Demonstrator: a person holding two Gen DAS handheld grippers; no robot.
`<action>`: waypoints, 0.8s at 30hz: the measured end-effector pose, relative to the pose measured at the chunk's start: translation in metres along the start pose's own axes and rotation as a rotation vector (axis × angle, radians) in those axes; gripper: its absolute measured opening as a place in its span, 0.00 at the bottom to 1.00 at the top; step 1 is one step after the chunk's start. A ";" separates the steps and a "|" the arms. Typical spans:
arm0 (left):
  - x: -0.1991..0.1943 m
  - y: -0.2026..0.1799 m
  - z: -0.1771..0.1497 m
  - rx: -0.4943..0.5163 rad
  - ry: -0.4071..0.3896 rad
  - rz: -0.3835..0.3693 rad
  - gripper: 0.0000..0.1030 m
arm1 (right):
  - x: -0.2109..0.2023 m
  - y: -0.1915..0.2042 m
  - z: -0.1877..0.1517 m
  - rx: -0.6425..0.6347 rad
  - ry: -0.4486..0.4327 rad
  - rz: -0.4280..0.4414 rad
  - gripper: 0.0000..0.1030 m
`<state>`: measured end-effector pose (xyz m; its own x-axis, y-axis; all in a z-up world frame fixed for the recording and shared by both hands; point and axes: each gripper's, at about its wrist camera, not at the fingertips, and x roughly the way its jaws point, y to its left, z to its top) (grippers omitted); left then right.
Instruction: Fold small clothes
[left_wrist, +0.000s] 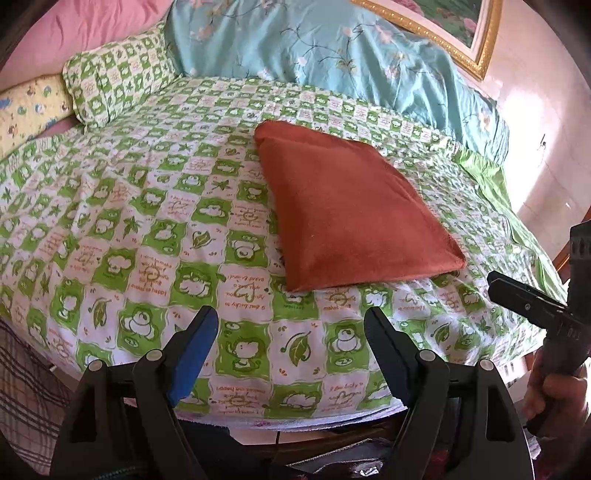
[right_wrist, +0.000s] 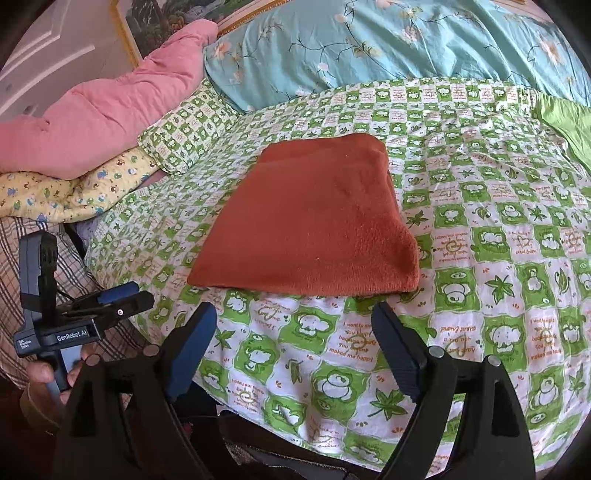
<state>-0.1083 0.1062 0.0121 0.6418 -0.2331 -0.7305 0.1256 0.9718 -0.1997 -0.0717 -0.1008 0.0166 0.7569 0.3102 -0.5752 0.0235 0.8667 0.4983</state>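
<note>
A rust-red cloth (left_wrist: 354, 214) lies folded into a flat rectangle on the green-and-white frog-print bedsheet (left_wrist: 147, 236); it also shows in the right wrist view (right_wrist: 314, 225). My left gripper (left_wrist: 291, 325) is open and empty, held above the bed's near edge, short of the cloth. My right gripper (right_wrist: 295, 325) is open and empty, just short of the cloth's near edge. The right gripper also shows at the right edge of the left wrist view (left_wrist: 524, 299). The left gripper shows at the left of the right wrist view (right_wrist: 122, 299).
A turquoise floral quilt (left_wrist: 332, 48) is piled at the back of the bed. A pink quilt (right_wrist: 103, 114), a frog-print pillow (left_wrist: 114, 77) and a yellow pillow (right_wrist: 66, 188) lie at the left. A gold-framed picture (left_wrist: 461, 33) leans behind.
</note>
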 end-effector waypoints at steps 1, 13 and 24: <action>-0.001 -0.002 0.002 0.011 -0.002 0.003 0.80 | -0.001 0.000 0.000 -0.004 0.001 -0.002 0.84; 0.008 -0.025 0.041 0.151 -0.019 0.115 0.86 | -0.001 -0.005 0.035 -0.082 0.030 -0.044 0.92; 0.028 -0.024 0.058 0.153 -0.014 0.145 0.92 | 0.018 -0.014 0.051 -0.062 0.073 -0.027 0.94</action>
<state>-0.0497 0.0784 0.0347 0.6715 -0.0910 -0.7354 0.1438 0.9896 0.0089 -0.0250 -0.1268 0.0319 0.7066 0.3124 -0.6350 0.0007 0.8970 0.4421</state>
